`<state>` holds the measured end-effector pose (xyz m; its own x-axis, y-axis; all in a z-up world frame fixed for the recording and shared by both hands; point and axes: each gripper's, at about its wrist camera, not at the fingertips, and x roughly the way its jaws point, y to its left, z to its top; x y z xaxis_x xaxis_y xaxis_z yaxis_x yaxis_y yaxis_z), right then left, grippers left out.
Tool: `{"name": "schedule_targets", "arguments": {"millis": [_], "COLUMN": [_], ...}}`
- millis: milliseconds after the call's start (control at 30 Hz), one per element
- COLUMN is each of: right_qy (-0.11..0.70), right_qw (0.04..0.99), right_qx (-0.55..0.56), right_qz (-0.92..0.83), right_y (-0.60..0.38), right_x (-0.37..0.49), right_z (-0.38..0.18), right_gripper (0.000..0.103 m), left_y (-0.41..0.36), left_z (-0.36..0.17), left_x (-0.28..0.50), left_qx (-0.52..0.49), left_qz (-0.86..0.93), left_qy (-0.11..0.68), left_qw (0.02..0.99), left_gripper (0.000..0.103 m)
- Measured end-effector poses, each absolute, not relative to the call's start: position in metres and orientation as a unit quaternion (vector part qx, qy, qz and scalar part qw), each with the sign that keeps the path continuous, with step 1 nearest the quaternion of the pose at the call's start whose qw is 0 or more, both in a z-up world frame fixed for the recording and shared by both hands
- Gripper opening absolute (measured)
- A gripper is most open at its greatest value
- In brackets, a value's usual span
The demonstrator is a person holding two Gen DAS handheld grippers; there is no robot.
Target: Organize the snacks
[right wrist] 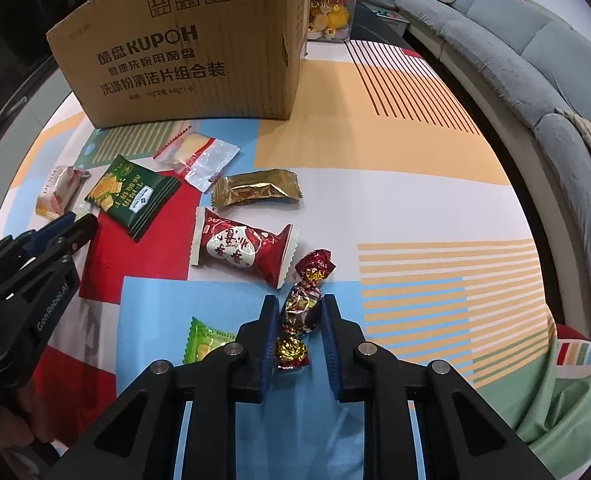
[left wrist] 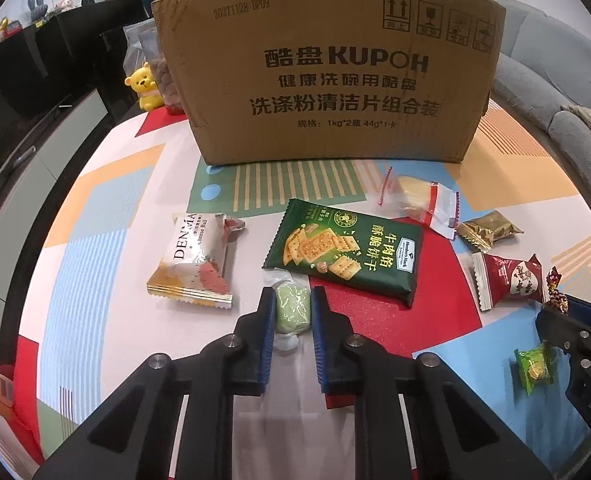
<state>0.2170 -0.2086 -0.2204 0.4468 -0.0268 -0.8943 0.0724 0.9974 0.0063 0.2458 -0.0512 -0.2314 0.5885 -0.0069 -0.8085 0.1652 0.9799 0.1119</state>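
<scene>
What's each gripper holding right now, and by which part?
Left gripper straddles the green wrapped sweet at its middle; right gripper straddles the foil candy mid-body. Whether either grips is unclear.
</scene>
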Motion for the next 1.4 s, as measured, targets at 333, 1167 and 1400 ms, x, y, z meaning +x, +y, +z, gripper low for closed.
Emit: {"name": "schedule_targets", "arguments": {"millis": [333, 1167, 1400], "right_qy": [0.511, 0.426, 0.399], "right_qw": [0.859, 0.905, 0.917], "right_qx": [0.019, 0.009, 0.004], "right_qz": [-0.026, -0.015, -0.005], "right_y": [-0.209, -0.204, -0.198], "right_x": [0.215, 0.199, 0.202], "right_z": [-0.209, -0.134, -0.108], "right_gripper": [0.022, 0.022, 0.022], "left_y": [-0.051, -0.047, -0.045], "left_z": [-0.22, -0.136, -0.111], "left_x": [0.239, 0.213, 0.216], "left_qx": [0.094, 0.083, 0.076], "left_qz": [-0.048, -0.033, -0.029], "left_qy": [0.443, 0.385, 0.367], "left_qw": [0.89, 0.919, 0.927], "left_gripper": [0.018, 0.018, 0.018]}}
